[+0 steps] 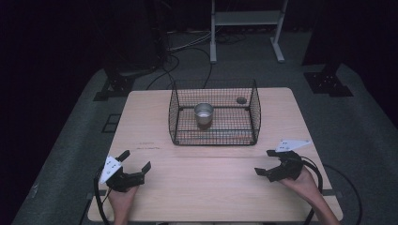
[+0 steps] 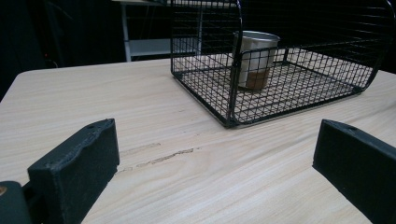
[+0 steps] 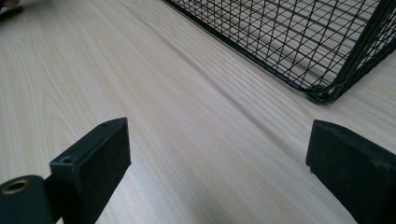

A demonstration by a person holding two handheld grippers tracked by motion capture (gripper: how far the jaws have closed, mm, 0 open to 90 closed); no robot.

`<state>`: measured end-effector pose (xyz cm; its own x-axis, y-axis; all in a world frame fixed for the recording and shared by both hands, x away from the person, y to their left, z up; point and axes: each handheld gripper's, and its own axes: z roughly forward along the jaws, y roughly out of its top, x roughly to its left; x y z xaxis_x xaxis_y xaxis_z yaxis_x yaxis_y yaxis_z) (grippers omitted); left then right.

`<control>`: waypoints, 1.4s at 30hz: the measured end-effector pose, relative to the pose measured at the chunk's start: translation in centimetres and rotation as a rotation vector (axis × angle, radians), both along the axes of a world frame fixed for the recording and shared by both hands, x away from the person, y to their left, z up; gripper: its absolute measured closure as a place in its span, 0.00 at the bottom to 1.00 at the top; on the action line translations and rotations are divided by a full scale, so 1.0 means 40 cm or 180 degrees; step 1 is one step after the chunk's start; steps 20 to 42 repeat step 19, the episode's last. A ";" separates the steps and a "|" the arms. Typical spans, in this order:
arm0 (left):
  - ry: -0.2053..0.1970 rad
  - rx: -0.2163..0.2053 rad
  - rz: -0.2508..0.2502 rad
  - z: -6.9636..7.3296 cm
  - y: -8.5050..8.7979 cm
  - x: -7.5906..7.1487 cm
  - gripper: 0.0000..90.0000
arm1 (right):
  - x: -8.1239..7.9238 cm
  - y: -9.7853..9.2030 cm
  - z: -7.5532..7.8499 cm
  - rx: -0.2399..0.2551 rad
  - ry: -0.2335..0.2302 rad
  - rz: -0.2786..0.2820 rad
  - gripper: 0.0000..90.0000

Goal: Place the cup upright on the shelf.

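Table (image 1: pixel 155 136): light wood top, pale grain, standing on a grey floor mat in a dark room. Wire basket (image 1: pixel 174 117): black mesh, open at the top, set toward the far middle of the table. Metal cup (image 1: pixel 203 112): upright inside the basket, roughly at its centre, mouth open; from my left gripper view it (image 2: pixel 256 58) stands behind the mesh with a brownish tint low on its side. Small dark round object (image 1: pixel 241 100): at the far right corner of the basket, too small to tell what it is. My left gripper (image 1: pixel 137 160): held in my left hand (image 1: pixel 123 196) at the near left of the table, jaws spread wide with nothing between them, pointing toward the basket and well apart from it. My right gripper (image 1: pixel 265 162): held in my right hand (image 1: pixel 304 183) at the near right, jaws likewise spread and empty, bare wood between them, the near corner of the basket ahead. Cable (image 1: pixel 97 194): trails from the left gripper off the near edge.
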<state>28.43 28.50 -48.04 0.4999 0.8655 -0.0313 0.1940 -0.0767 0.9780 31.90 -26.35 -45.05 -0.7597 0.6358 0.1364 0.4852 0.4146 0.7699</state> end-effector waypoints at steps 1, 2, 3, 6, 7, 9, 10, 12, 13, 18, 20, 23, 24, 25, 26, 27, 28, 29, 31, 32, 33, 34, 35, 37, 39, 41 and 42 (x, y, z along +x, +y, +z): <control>0.0000 0.0000 0.0000 0.000 0.000 0.000 0.00 | 0.000 0.000 0.000 0.0000 0.0000 0.0000 0.07; -0.0007 0.0003 -0.0002 0.000 -0.001 -0.001 0.00 | -0.002 -0.004 -0.005 0.0026 0.0013 -0.0001 0.07; -0.0007 0.0003 -0.0002 0.000 -0.001 -0.001 0.00 | -0.002 -0.004 -0.005 0.0026 0.0013 -0.0001 0.07; 0.0002 -0.0003 -0.0003 0.000 0.000 0.001 0.00 | -0.007 -0.017 -0.024 -0.0028 0.0017 -0.0054 0.06; 0.0002 -0.0005 -0.0002 0.000 0.001 0.001 0.00 | -0.007 -0.017 -0.024 -0.0028 0.0017 -0.0054 0.06; -0.0009 -0.0004 0.0001 0.000 -0.001 0.000 0.00 | -0.013 -0.026 -0.029 0.0014 0.0025 -0.0085 0.07; -0.0001 -0.0003 -0.0005 0.000 -0.001 0.001 0.00 | -0.018 -0.034 -0.036 0.0028 0.0034 -0.0114 0.06; -0.0004 -0.0003 -0.0003 0.000 -0.001 0.000 0.00 | -0.020 -0.037 -0.039 0.0049 0.0040 -0.0119 0.07; 0.0000 -0.0002 -0.0003 0.000 -0.001 0.000 0.00 | -0.021 -0.039 -0.042 0.0057 0.0049 -0.0126 0.06; -0.0003 0.0002 0.0004 0.000 0.000 0.002 0.00 | -0.032 -0.047 -0.043 0.0105 0.0022 -0.0166 0.07; -0.0003 0.0002 0.0004 0.000 0.000 0.002 0.00 | -0.032 -0.052 -0.040 0.0135 0.0016 -0.0175 0.07; -0.0003 0.0002 0.0004 0.000 0.000 0.002 0.00 | -0.032 -0.052 -0.040 0.0135 0.0016 -0.0175 0.07; -0.0003 0.0002 0.0004 0.000 0.000 0.002 0.00 | -0.032 -0.052 -0.040 0.0135 0.0016 -0.0175 0.07; -0.0003 0.0002 0.0004 0.000 0.000 0.002 0.00 | -0.032 -0.052 -0.040 0.0135 0.0016 -0.0175 0.07; -0.0003 0.0002 0.0004 0.000 0.000 0.002 0.00 | -0.032 -0.052 -0.040 0.0135 0.0016 -0.0175 0.07; -0.0003 0.0002 0.0004 0.000 0.000 0.002 0.00 | -0.032 -0.052 -0.040 0.0135 0.0016 -0.0175 0.07; -0.0003 0.0002 0.0004 0.000 0.000 0.002 0.00 | -0.032 -0.052 -0.040 0.0135 0.0016 -0.0175 0.07; -0.0003 0.0002 0.0004 0.000 0.000 0.002 0.00 | -0.032 -0.052 -0.040 0.0135 0.0016 -0.0175 0.07; -0.0003 0.0002 0.0004 0.000 0.000 0.002 0.00 | -0.032 -0.052 -0.040 0.0135 0.0016 -0.0175 0.07; -0.0003 0.0002 0.0004 0.000 0.000 0.002 0.00 | -0.032 -0.052 -0.040 0.0135 0.0016 -0.0175 0.07; -0.0003 0.0002 0.0004 0.000 0.000 0.002 0.00 | -0.032 -0.052 -0.040 0.0135 0.0016 -0.0175 0.07; -0.0003 0.0002 0.0004 0.000 0.000 0.002 0.00 | -0.032 -0.052 -0.040 0.0135 0.0016 -0.0175 0.07; -0.0003 0.0002 0.0004 0.000 0.000 0.002 0.00 | -0.032 -0.052 -0.040 0.0135 0.0016 -0.0175 0.07; -0.0003 0.0002 0.0004 0.000 0.000 0.002 0.00 | -0.032 -0.052 -0.040 0.0135 0.0016 -0.0175 0.07; -0.0003 0.0002 0.0004 0.000 0.000 0.002 0.00 | -0.032 -0.052 -0.040 0.0135 0.0016 -0.0175 0.07; -0.0003 0.0002 0.0004 0.000 0.000 0.002 0.00 | -0.032 -0.052 -0.040 0.0135 0.0016 -0.0175 0.07; -0.0003 0.0002 0.0004 0.000 0.000 0.002 0.00 | -0.032 -0.052 -0.040 0.0135 0.0016 -0.0175 0.07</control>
